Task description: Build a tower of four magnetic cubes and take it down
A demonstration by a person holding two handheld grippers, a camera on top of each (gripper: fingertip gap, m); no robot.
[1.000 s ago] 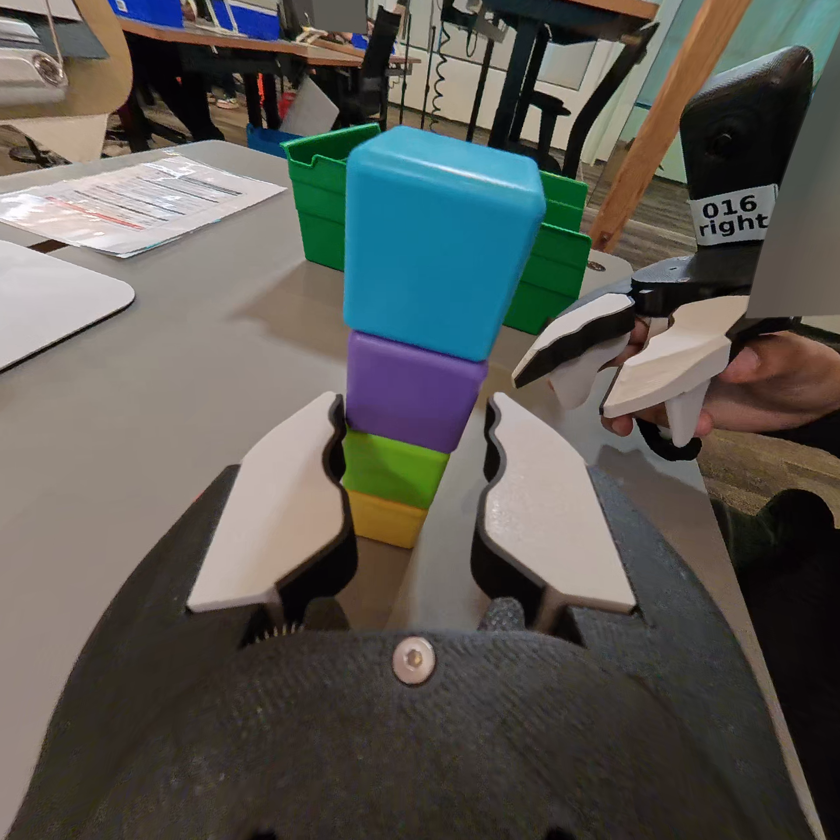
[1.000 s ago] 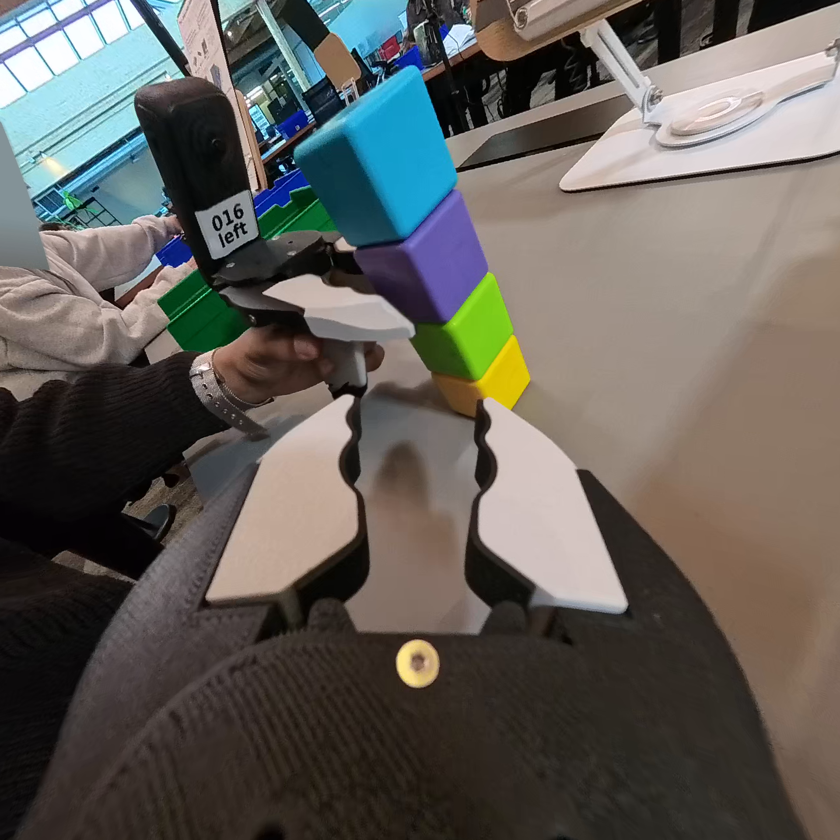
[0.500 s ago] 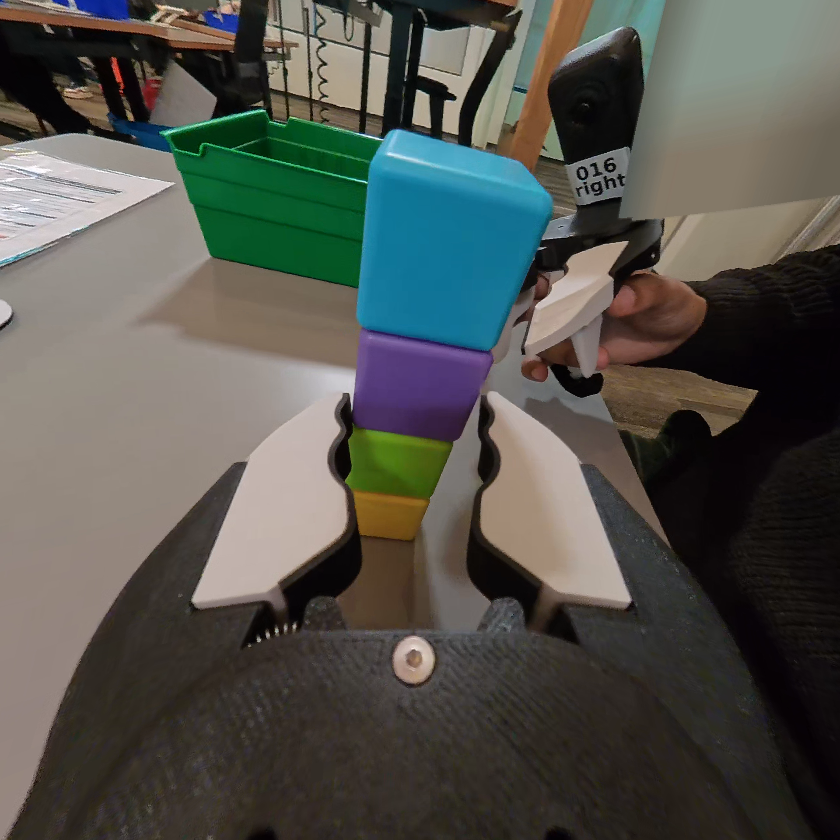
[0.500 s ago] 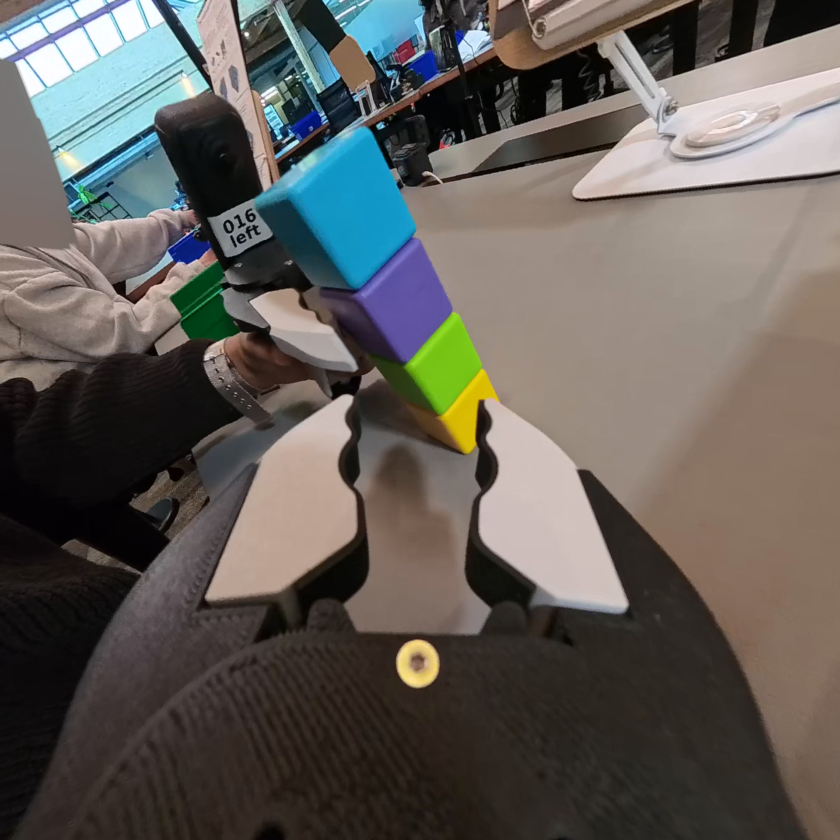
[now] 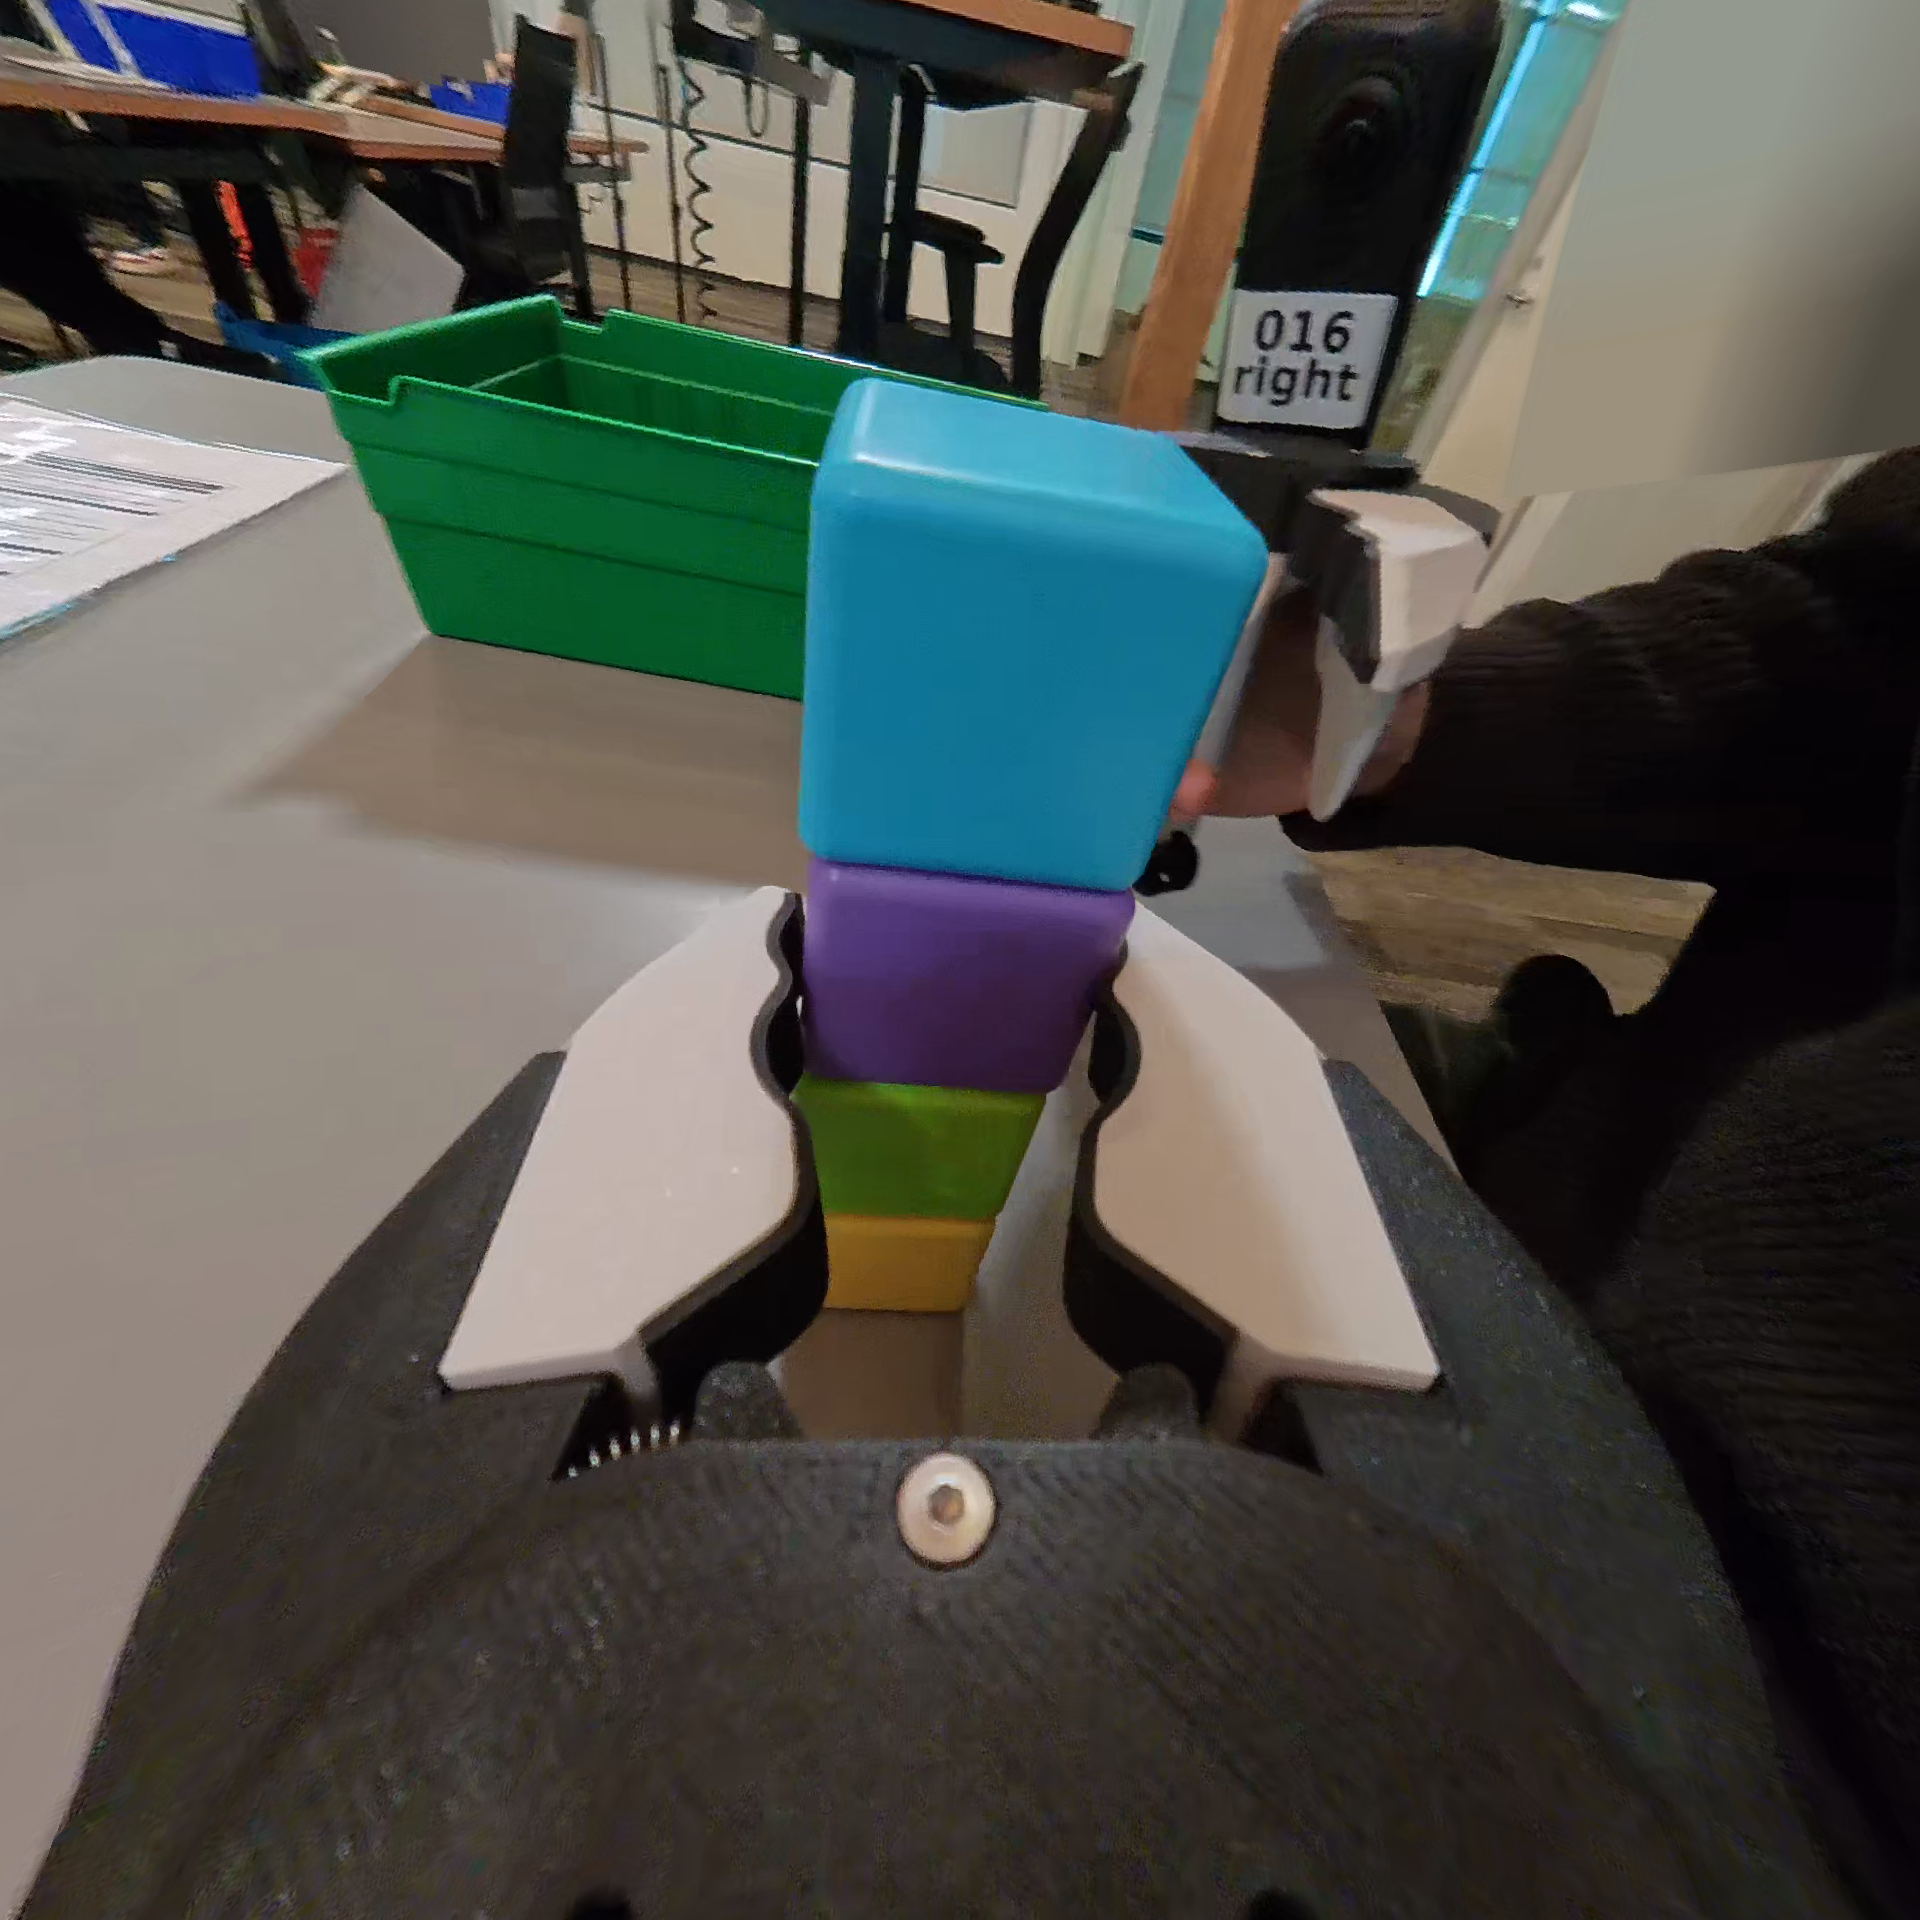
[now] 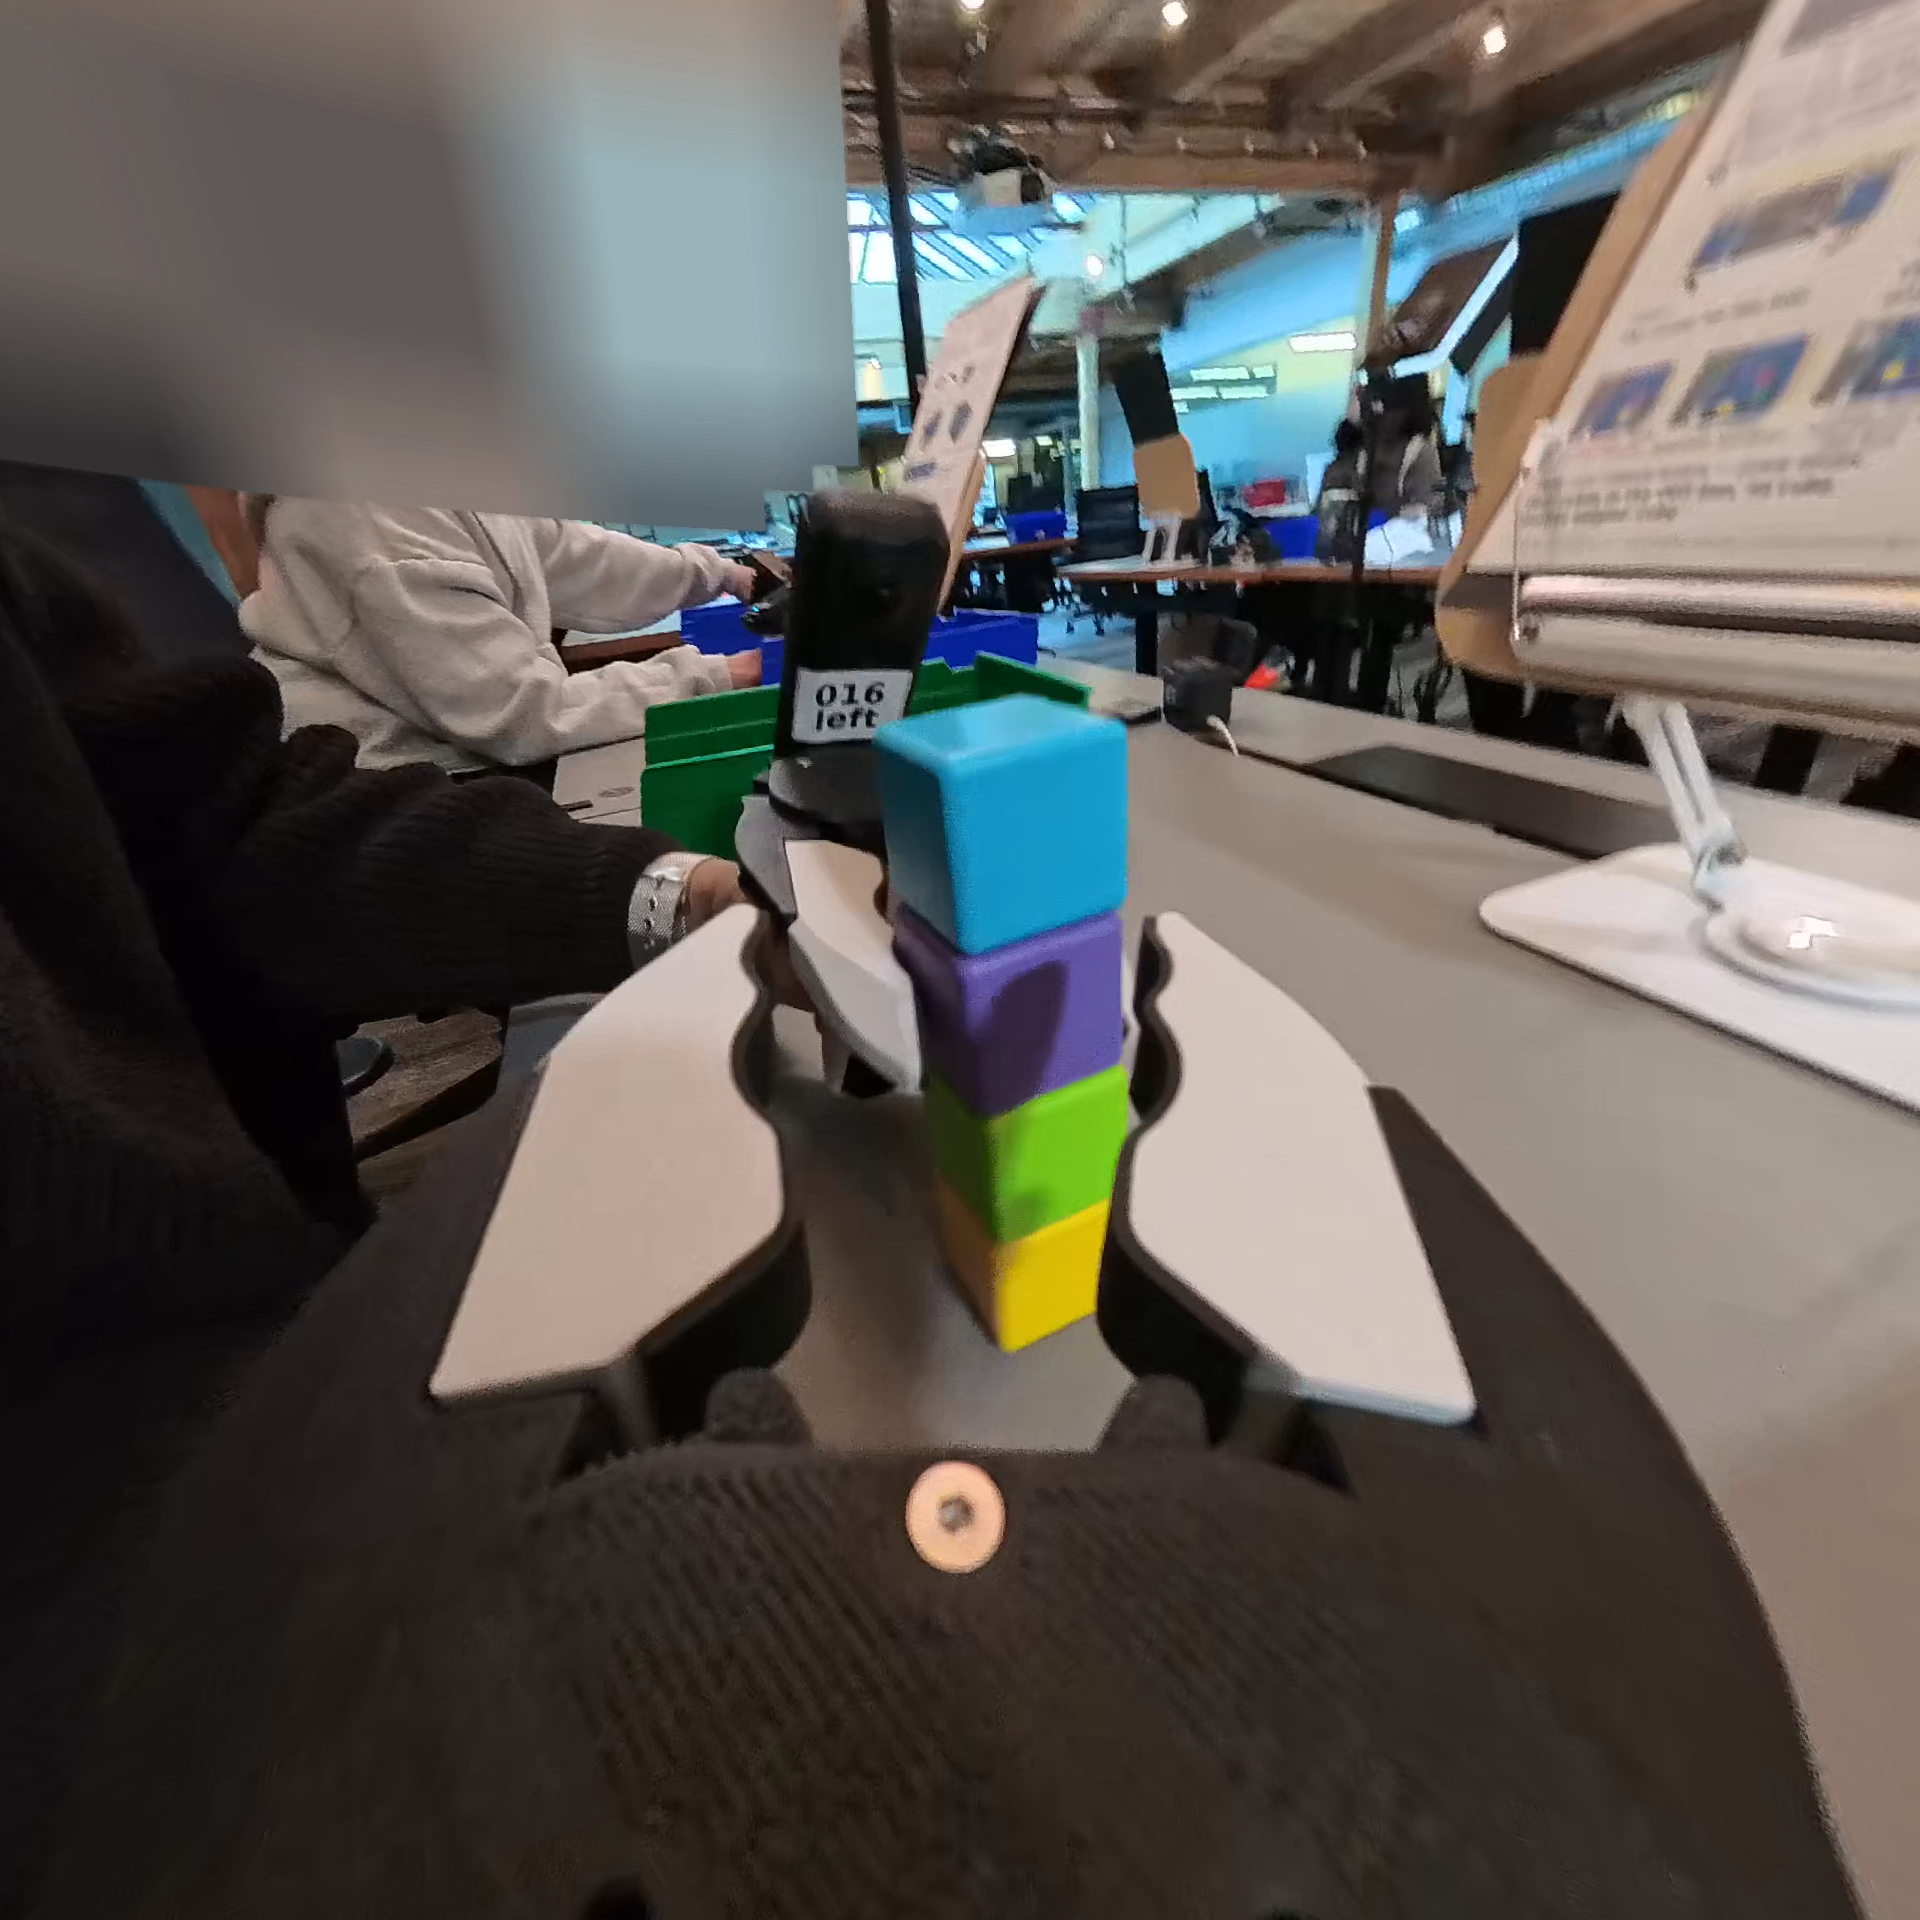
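Left gripper fingers clamped on purple block, right gripper fingers spread beside it

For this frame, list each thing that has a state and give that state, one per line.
blue block: top of the stack, upright
purple block: second from top, between the left gripper's fingers
green block: third from top
yellow block: bottom, on the table
left gripper: fingers close at the purple block's sides; contact unclear
right gripper: open, at the stack
green bin: upright, looks empty
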